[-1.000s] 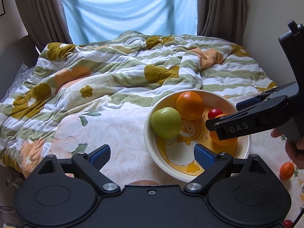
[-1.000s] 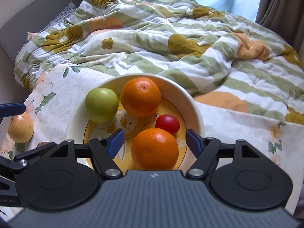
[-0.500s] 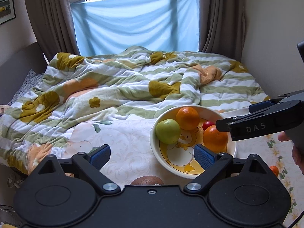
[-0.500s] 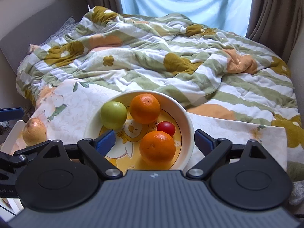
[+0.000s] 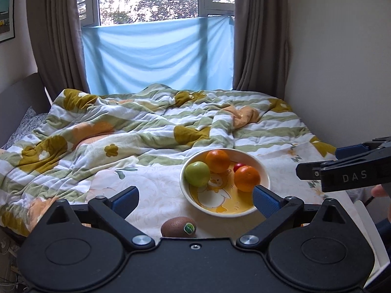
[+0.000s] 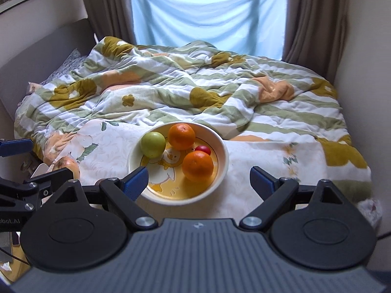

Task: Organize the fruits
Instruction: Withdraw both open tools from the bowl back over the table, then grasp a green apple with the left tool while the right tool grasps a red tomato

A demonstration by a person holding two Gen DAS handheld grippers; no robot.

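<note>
Near bowl (image 5: 265, 171), kiwi (image 5: 179, 227) visible only from left wrist.

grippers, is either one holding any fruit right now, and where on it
Nothing is held. The left gripper is opening with only cloth between its jaws; the right gripper stands open above the bowl, its pads touching no fruit.

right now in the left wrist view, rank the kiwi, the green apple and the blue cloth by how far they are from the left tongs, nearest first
1. Kiwi: just ahead of the left tongs, on the sheet between their fingers, not touched.
2. Green apple: farther on, at the left side of the bowl.
3. Blue cloth: farthest, hanging across the window beyond the bed.
</note>
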